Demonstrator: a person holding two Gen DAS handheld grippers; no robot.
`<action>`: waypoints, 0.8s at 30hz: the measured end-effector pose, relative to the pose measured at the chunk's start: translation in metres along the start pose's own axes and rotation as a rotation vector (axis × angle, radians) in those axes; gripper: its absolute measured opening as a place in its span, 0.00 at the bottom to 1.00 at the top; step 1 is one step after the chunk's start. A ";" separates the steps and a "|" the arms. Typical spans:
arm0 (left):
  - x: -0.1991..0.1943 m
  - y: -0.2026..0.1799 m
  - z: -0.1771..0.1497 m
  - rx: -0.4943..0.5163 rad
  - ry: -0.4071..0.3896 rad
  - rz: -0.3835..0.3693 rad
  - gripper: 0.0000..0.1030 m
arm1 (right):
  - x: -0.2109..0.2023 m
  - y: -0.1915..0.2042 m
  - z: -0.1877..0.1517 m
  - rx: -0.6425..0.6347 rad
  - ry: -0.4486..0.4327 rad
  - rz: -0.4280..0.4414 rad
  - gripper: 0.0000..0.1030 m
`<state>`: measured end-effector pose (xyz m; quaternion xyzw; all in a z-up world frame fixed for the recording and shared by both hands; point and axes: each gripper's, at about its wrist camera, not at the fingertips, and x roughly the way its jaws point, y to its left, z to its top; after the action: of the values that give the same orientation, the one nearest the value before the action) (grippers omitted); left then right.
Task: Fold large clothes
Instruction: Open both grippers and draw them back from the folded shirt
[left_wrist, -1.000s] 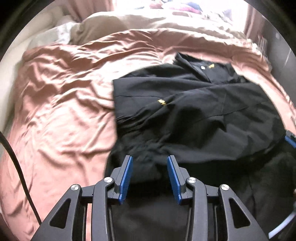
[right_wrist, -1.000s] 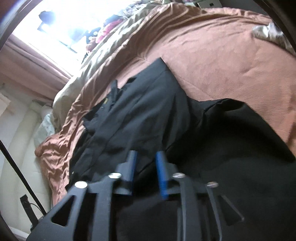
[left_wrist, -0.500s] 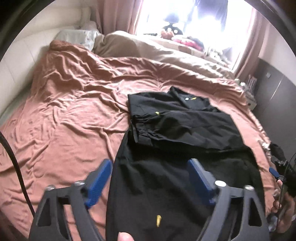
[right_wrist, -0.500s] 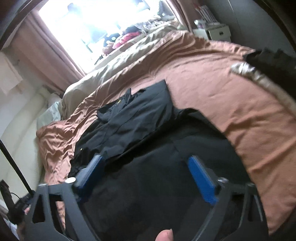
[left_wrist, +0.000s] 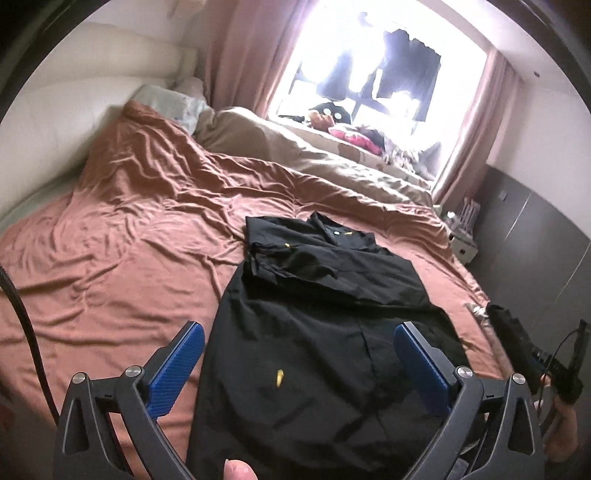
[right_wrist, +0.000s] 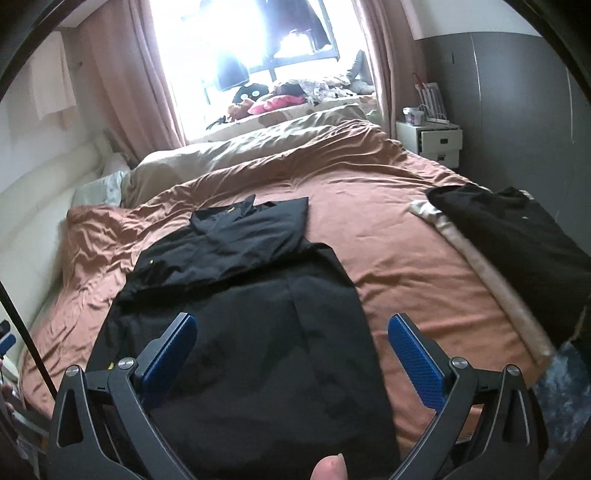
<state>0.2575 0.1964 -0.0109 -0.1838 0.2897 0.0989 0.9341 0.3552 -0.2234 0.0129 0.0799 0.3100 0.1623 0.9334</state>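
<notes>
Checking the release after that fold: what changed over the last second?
Both grippers let go and pulled back and up: the left gripper and right gripper, a second ago nearly closed low over the black garment, now stand wide open, clear of it. The garment stays partly folded on the pink bedspread.

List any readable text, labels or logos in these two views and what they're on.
None readable.
Black garment: small yellow marks near the collar, on the folded sleeve and on the lower part; too small and blurred to read.
Box on the nightstand: no legible print.
</notes>
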 end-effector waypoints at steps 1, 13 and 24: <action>-0.009 0.001 -0.005 -0.007 -0.002 0.004 1.00 | -0.006 -0.002 -0.003 -0.005 0.002 -0.003 1.00; -0.086 -0.004 -0.066 0.006 -0.024 0.014 1.00 | -0.074 -0.019 -0.041 -0.019 0.005 -0.037 1.00; -0.110 0.012 -0.120 -0.001 0.019 0.072 1.00 | -0.108 -0.044 -0.084 -0.017 0.001 0.036 1.00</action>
<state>0.1039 0.1505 -0.0425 -0.1748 0.3051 0.1310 0.9269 0.2346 -0.2983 -0.0052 0.0775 0.3074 0.1819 0.9308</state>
